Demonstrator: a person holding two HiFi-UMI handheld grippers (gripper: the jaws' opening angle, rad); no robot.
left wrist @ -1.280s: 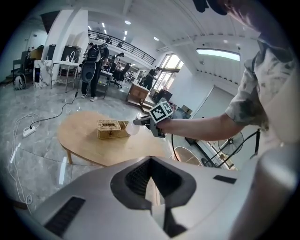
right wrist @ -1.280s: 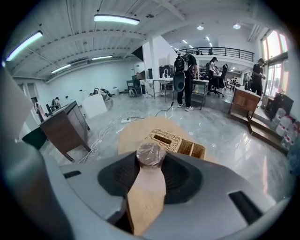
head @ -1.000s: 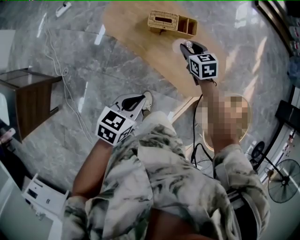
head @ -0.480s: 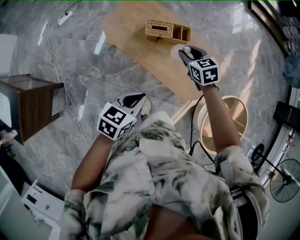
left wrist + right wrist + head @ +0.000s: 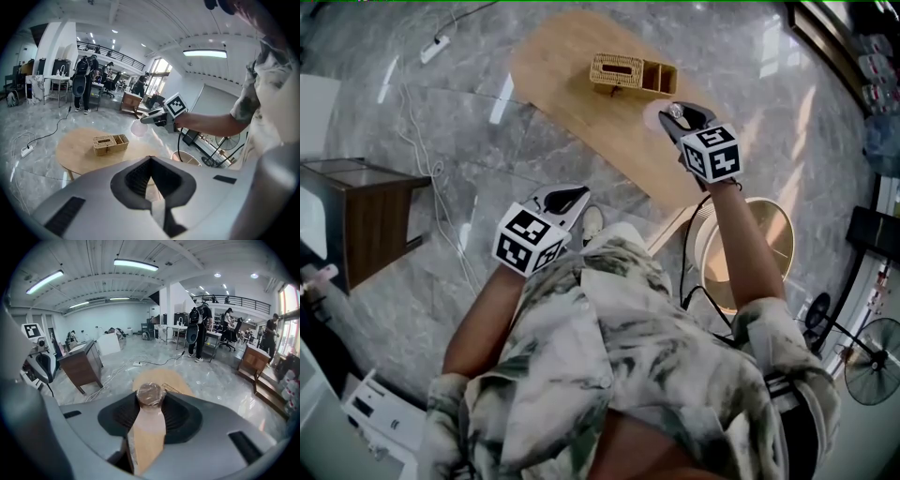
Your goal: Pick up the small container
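At the far left of the head view a dark side table (image 5: 356,202) is seen on the marble floor (image 5: 487,141). A white cable (image 5: 417,122) is trailed past it from a power strip (image 5: 441,44). The left gripper (image 5: 570,199) is held low in front of the person's shirt (image 5: 609,356), over the floor and short of the wooden table (image 5: 572,94). Its jaws are brought together at the tips, and nothing is gripped between them. A wicker box (image 5: 619,70) is set on the table, with open compartments at its right end. Farther right, the right gripper (image 5: 682,117) is held out over the table's near edge. The container (image 5: 150,393), small, round and translucent, is clamped between its fingers, which are kept apart by its width. In the left gripper view the container is shown raised clear of the tabletop and apart from the box. Beside the right arm a round stand (image 5: 769,234) is seen on the floor, and a fan (image 5: 872,361) is placed at the far right.
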